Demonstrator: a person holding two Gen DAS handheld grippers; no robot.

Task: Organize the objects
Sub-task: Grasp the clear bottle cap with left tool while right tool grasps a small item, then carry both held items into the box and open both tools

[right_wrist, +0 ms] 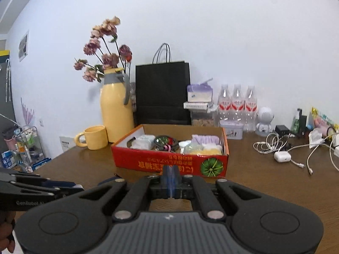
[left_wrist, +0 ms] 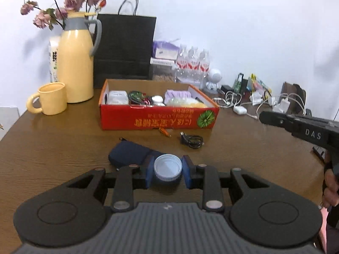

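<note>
The left gripper [left_wrist: 168,170] is clamping its blue pads on a round white plastic cap [left_wrist: 168,167], holding it above the wood-grain table [left_wrist: 63,148], on the near side of the red cardboard box [left_wrist: 159,114]. The right gripper [right_wrist: 170,183] is sitting with jaws pressed together on nothing. Bare tabletop is lying open left of the box; a dark blue pouch [left_wrist: 129,153] and a coiled black cable [left_wrist: 191,140] are crowding its near edge.
</note>
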